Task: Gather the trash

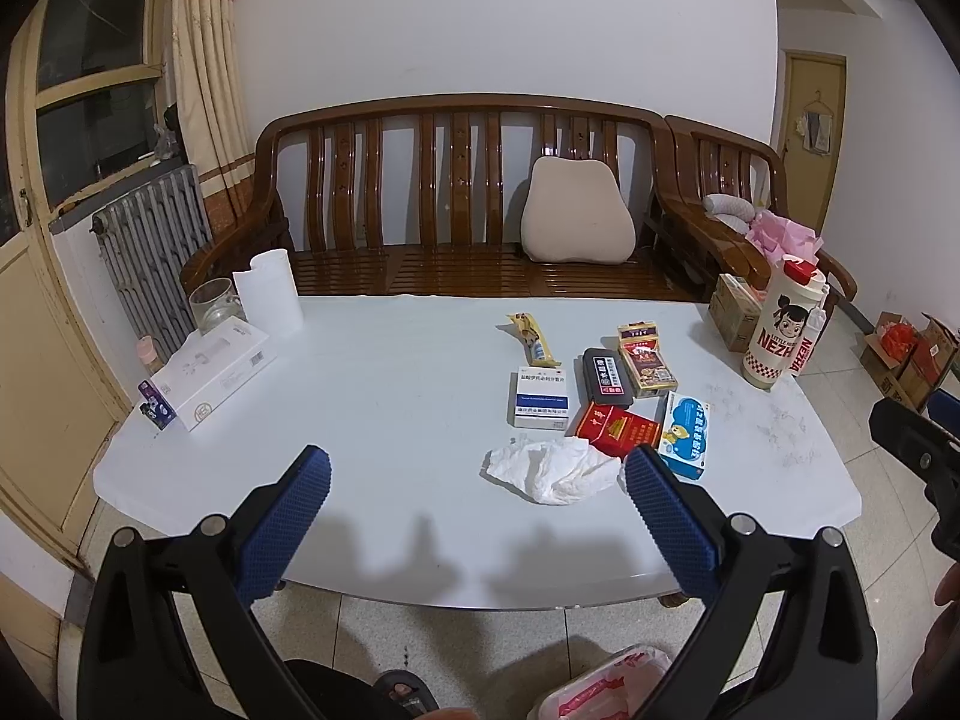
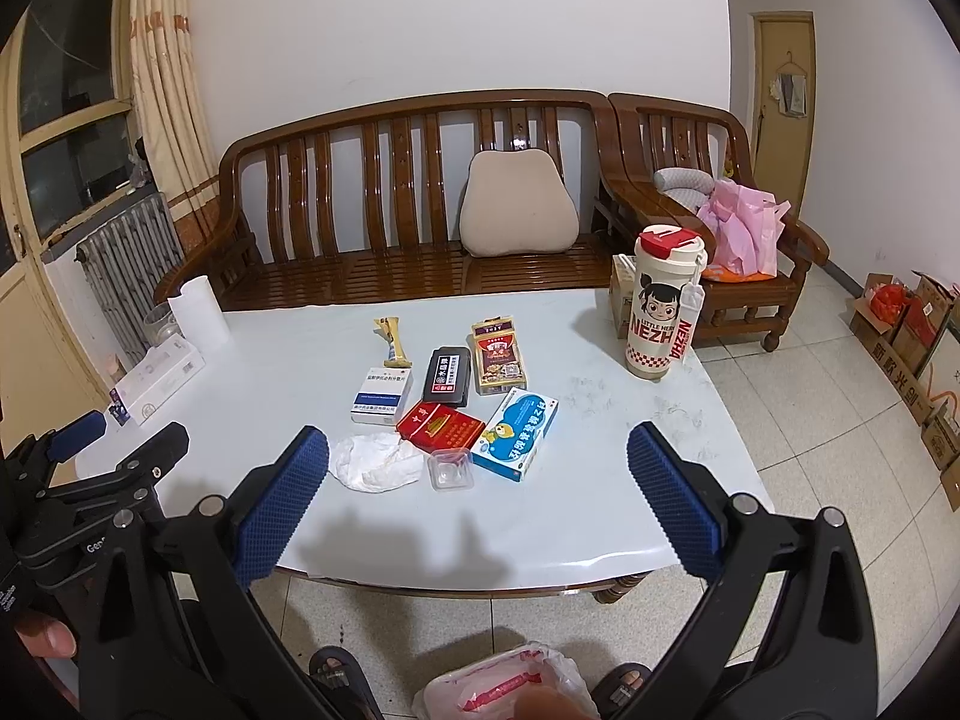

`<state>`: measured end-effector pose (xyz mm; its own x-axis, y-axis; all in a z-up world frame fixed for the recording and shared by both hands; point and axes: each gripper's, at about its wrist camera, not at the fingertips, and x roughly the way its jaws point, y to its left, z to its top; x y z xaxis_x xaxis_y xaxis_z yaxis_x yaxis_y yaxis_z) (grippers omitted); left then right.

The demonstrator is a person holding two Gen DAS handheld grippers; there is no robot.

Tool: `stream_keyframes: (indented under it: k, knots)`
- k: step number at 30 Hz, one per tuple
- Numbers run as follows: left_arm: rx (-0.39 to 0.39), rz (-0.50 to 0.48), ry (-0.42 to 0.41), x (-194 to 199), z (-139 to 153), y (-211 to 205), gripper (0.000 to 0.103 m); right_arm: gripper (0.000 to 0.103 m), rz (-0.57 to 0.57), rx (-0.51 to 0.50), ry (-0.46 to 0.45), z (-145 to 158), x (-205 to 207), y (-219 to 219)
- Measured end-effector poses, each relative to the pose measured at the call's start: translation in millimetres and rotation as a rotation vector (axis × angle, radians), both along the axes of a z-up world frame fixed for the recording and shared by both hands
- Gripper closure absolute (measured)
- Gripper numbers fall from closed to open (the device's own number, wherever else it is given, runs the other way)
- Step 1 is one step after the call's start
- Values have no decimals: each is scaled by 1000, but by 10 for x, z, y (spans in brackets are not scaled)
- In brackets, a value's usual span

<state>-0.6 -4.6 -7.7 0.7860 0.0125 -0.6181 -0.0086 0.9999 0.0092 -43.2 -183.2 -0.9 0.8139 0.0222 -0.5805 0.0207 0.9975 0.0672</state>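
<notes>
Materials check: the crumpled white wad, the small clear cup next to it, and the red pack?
Crumpled white wad: looks like tissue paper, matte, soft irregular creases. Small clear cup: probably thin transparent plastic, glossy, table shows through. Red pack: seemingly printed cardboard, sharp box edges; a film wrap cannot be told.

Left tool (image 1: 477, 483) and right tool (image 2: 478, 465), black frames, blue knurled pads, silver screws, bare fingertips

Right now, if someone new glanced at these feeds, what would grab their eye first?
Probably the crumpled white tissue near the front edge of the pale blue table, beside a red cigarette pack and a small clear plastic cup. Behind them, the tall cream cartoon-printed tumbler with red lid stands at the table's right side.
</notes>
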Motion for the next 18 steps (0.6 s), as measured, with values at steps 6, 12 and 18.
stream_keyframes:
  k: [6, 12, 18]
  knots:
    - [2, -2, 1, -1, -21, -12, 7, 5, 1, 2, 1, -5, -1, -2]
    - [5, -1, 8, 1, -26, -14, 7, 5, -1, 3, 1, -7, -2, -4]
    - [6, 1, 8, -3, -33, -17, 7, 5, 0, 5, 2, -10, 0, 0]
